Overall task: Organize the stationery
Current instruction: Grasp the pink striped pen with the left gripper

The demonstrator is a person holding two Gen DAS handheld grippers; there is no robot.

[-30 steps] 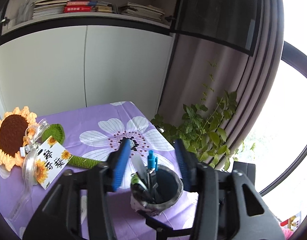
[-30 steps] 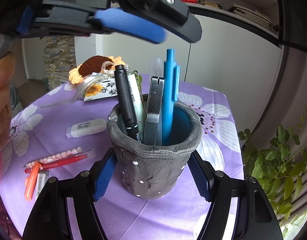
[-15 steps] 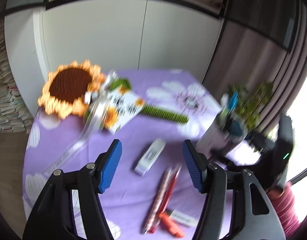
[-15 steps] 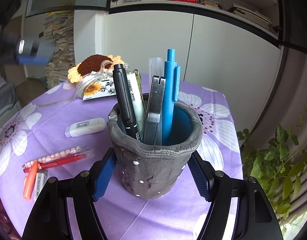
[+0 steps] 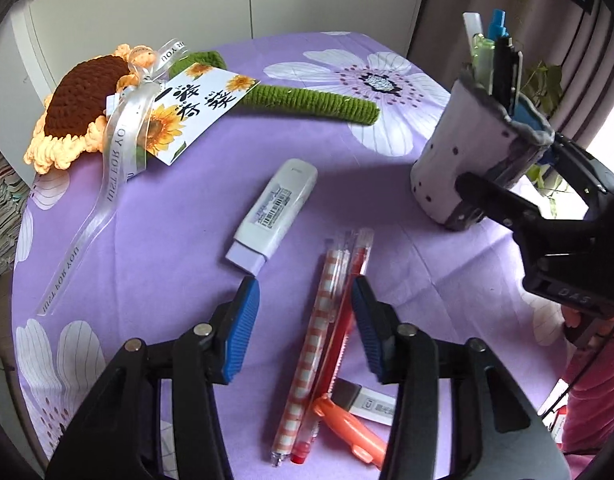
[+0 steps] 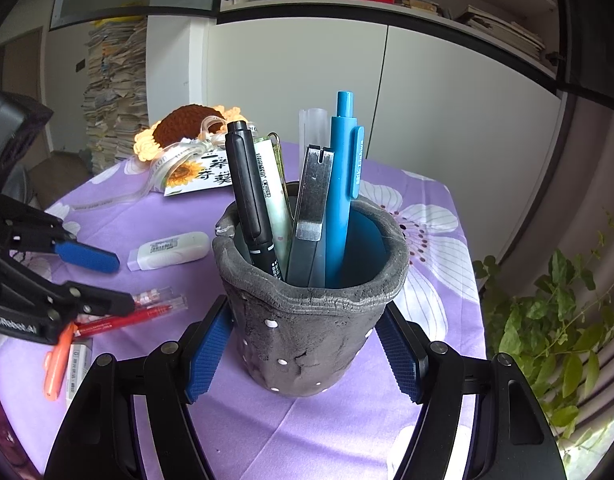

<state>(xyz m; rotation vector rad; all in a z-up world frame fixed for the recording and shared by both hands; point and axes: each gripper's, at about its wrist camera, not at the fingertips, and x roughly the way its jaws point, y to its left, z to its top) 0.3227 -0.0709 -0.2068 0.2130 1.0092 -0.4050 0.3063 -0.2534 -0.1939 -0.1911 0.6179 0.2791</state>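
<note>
The right tongs (image 6: 303, 356) clamp the pen cup (image 6: 311, 320), steadying it to receive pens; the left tongs (image 5: 305, 324), half-open, closing and empty, straddle the checked pen (image 5: 311, 354) on the counter (image 5: 167, 248).

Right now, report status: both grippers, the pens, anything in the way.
Right gripper shut on pen pot. Left gripper open, jaws just closing, around checked pen and red pen, not gripping. Orange marker crosses their tips.

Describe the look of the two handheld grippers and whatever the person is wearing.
Both the left gripper and the right gripper have black plastic frames with silver pivot bolts and jaws faced with ribbed blue pads. White lettering marks each body. A pink sleeve shows behind the right one.
</note>
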